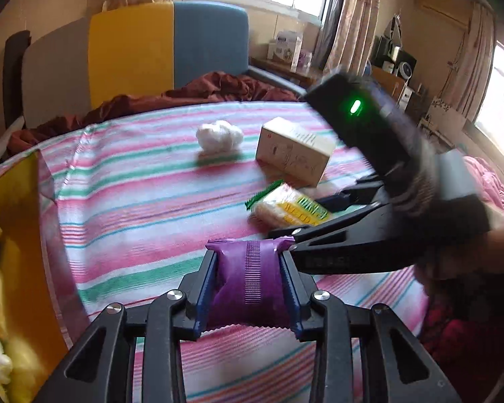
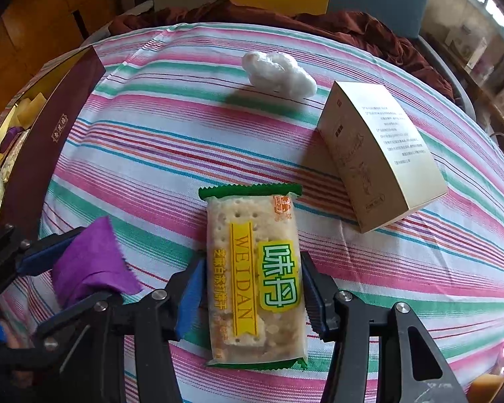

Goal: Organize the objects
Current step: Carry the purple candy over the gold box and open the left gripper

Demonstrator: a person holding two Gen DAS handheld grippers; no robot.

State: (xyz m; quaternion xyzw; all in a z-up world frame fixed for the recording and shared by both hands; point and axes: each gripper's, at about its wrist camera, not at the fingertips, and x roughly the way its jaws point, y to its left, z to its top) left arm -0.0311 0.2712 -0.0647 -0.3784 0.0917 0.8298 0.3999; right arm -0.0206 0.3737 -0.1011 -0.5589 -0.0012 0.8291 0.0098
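My left gripper (image 1: 248, 285) is shut on a purple snack packet (image 1: 248, 275), held just above the striped bedsheet; it also shows in the right wrist view (image 2: 90, 262). My right gripper (image 2: 252, 288) has its jaws around a green-edged WEIDAN cracker packet (image 2: 252, 278) lying on the sheet; the pads touch or nearly touch its sides. In the left wrist view the cracker packet (image 1: 285, 206) lies beside the right gripper (image 1: 295, 215). A beige carton (image 2: 379, 154) and a white wad (image 2: 279, 72) lie farther back.
A dark red box with a yellow lining (image 2: 50, 134) stands at the left and holds several wrapped items; it also shows in the left wrist view (image 1: 16, 235). A dark red blanket (image 1: 184, 94) and a colored headboard (image 1: 168, 43) lie behind.
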